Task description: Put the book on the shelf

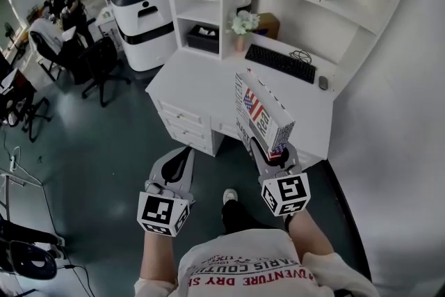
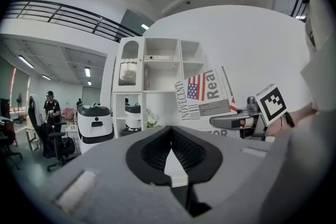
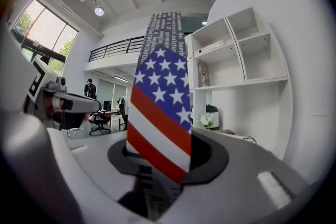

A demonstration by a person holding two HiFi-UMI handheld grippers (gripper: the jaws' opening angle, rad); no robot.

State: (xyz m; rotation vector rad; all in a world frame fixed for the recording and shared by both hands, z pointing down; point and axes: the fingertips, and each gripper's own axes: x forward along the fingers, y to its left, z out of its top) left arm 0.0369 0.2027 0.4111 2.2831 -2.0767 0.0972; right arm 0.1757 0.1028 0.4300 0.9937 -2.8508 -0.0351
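Striped flag-print cover, red, white and blue: the book [image 3: 160, 113] stands upright out of the right claw [image 3: 168, 157], pinched at its lower end between the pads, with most of its length above the grip. It is held in the air, just short of the white tabletop [image 1: 201, 80], touching nothing else.

Left claw [image 2: 170, 152]: pads together, nothing between them. It hangs well apart on the book's left, lower and nearer the body.

Shelf unit [image 3: 247, 81] is ahead of the right claw, up and to its right. Bare compartments show there, one above another. A narrower one further left has something flat lying in it.

Step in hand, as I judge it: carry and line up.
- The grip is low, so the book is top-heavy and could swing about the pads. Move slowly and hold it vertical.
- Choose a bare compartment ahead and to the right of the claw.
- Pass above the keyboard [image 1: 280, 62] and wide of the flowers [image 1: 243, 23], both ahead of the claw on the tabletop.
- Enter with the top edge clear under the upper board and seat the bottom edge on the shelf board.
- Let the book lean on a side wall before the pads part.
- If it wavers, bring the left claw across to steady the free end.
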